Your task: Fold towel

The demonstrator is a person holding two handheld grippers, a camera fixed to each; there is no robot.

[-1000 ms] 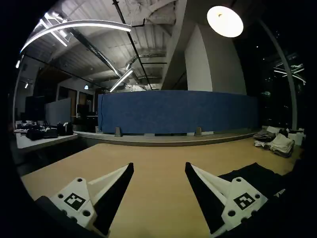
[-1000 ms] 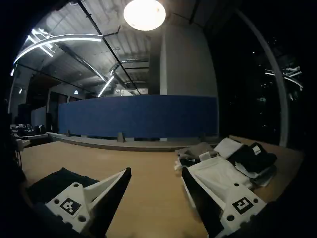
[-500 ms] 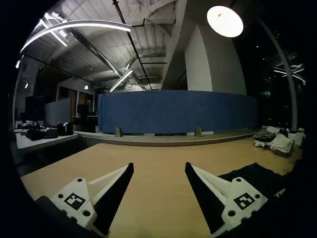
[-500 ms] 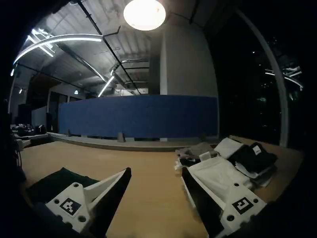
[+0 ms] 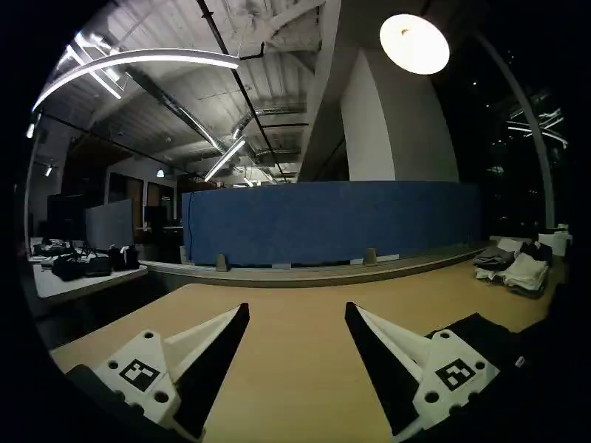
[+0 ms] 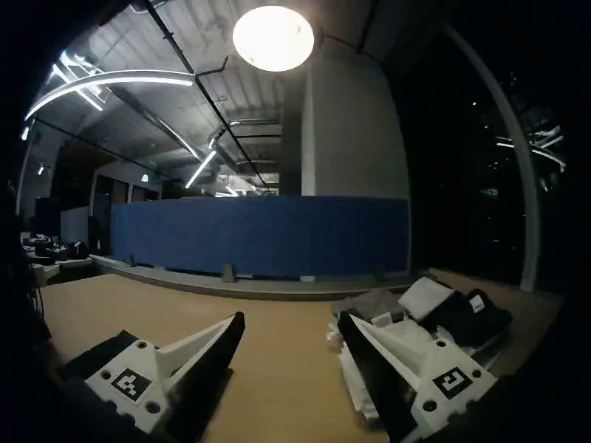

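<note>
The left tongs [image 5: 295, 306] are spread wide, with nothing between the two fingers but bare wood. They hang low over the pale wooden bench [image 5: 295, 369]. The right tongs [image 6: 290, 317] are spread just as wide and grip nothing.

The dark towel [image 5: 480, 332] lies flat on the bench. In the left gripper view it sits just beside and behind the right-hand finger of the left tongs, to the outside of it. In the right gripper view the same dark towel [image 6: 96, 354] shows to the outside of the left-hand finger of the right tongs, partly hidden by that finger. Neither pair of tongs touches it, as far as can be seen.

A pile of folded cloths [image 6: 436, 310], pale and dark, lies on the bench [image 6: 281, 369] ahead of the right tongs, behind their right-hand finger. The left gripper view shows that pile [image 5: 517, 267] well off to the right.

Beyond both tongs a blue partition [image 5: 332, 221] runs along the far edge of the bench. A round lamp [image 6: 273, 38] glows above.
</note>
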